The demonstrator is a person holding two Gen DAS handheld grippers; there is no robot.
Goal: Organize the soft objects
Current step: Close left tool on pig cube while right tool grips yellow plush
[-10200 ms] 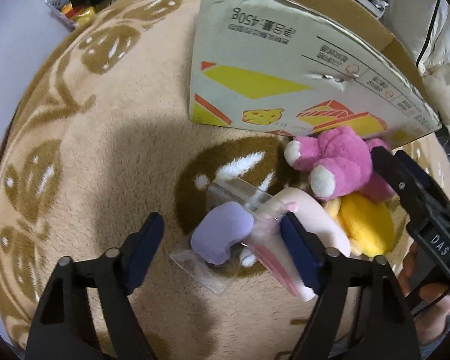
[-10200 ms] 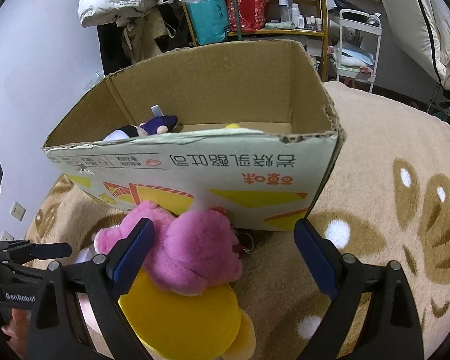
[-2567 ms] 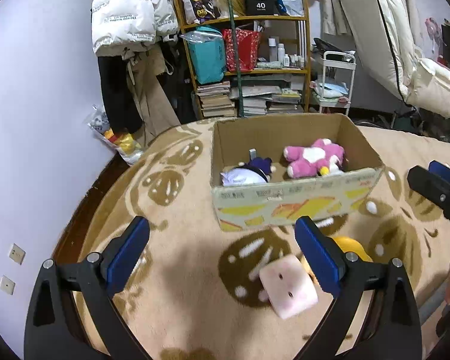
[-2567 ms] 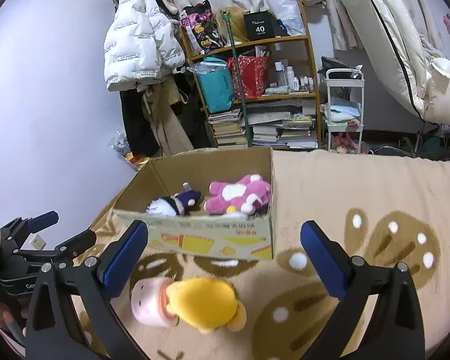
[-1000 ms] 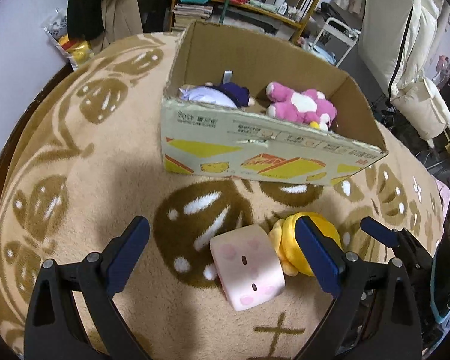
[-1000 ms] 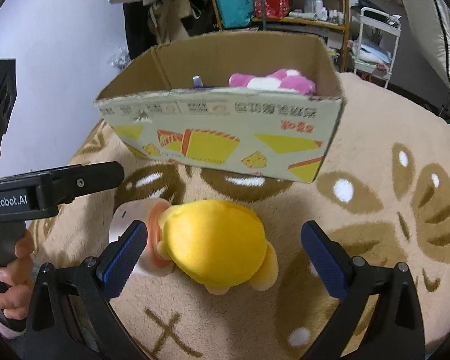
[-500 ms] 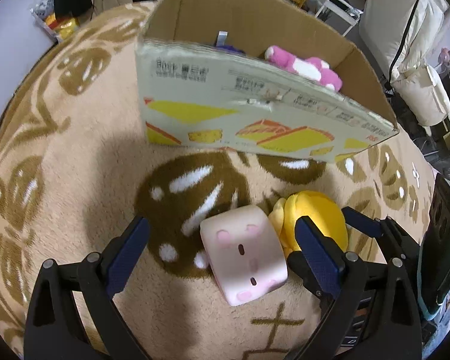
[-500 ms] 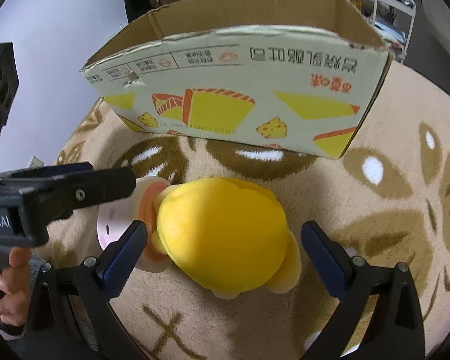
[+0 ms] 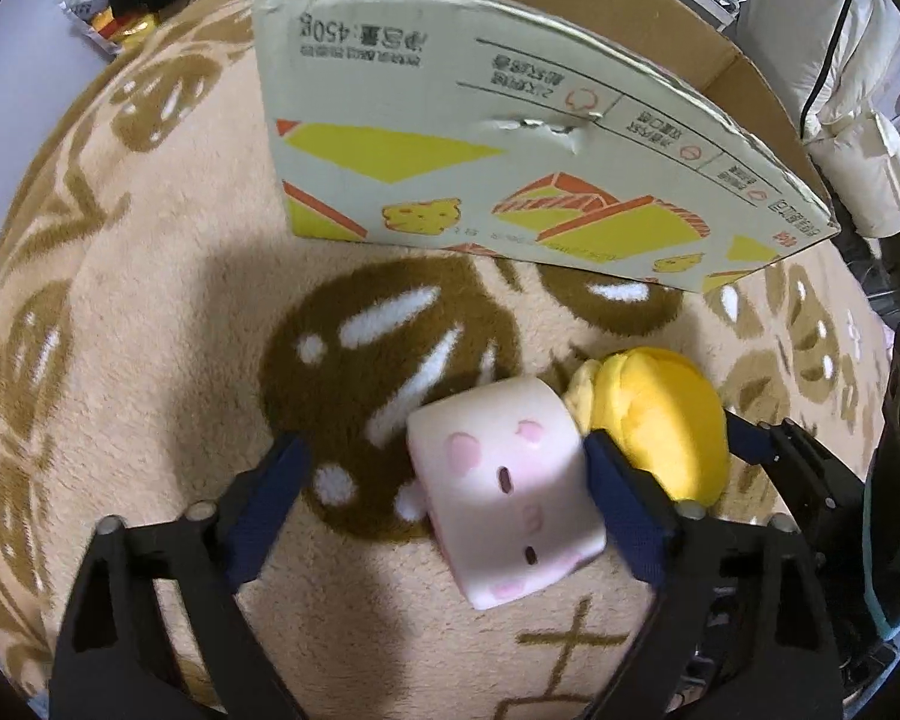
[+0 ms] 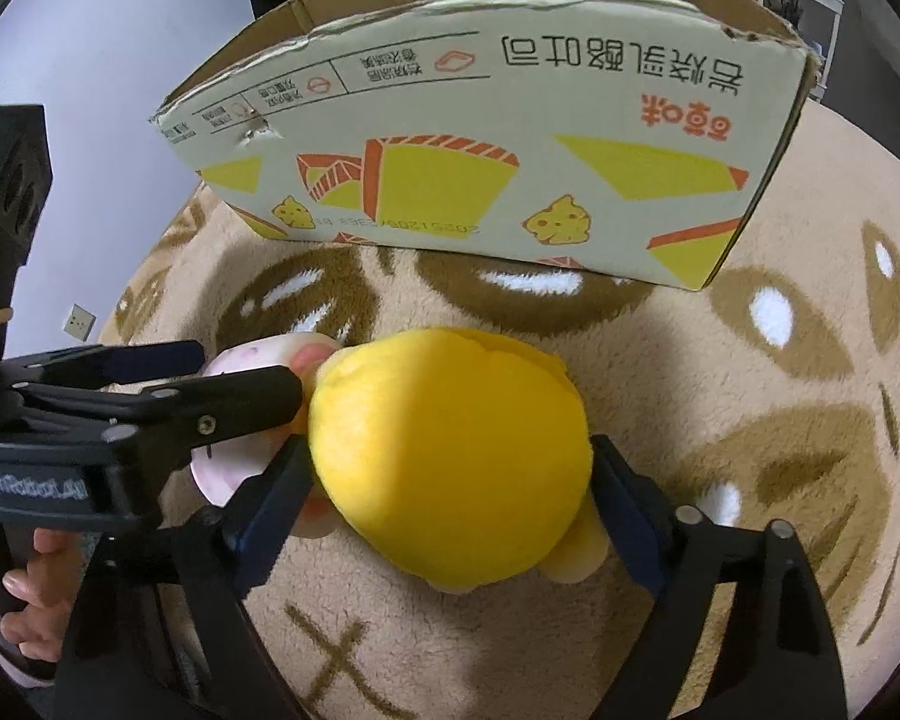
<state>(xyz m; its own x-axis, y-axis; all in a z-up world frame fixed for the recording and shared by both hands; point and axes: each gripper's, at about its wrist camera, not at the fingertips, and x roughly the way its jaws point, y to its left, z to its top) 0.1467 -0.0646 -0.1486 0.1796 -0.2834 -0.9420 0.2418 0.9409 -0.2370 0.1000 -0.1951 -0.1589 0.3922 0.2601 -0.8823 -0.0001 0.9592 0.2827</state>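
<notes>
Two soft toys lie side by side, touching, on a fluffy tan rug with brown leaf shapes (image 9: 150, 276). One is a smooth pink block-shaped plush with a little face (image 9: 504, 489); it has rosy cheeks and tiny dark eyes. The other is a round fuzzy yellow plush (image 10: 450, 456), plump like a ball. Just past them, on the far side, stands one big cardboard box with yellow and orange pictures (image 9: 486, 138). The left gripper (image 9: 444, 498) is spread wide around the pink toy, with only its right finger touching. The right gripper (image 10: 450, 498) has a blue finger on each side of the yellow toy, touching it, but I cannot tell if it squeezes.
</notes>
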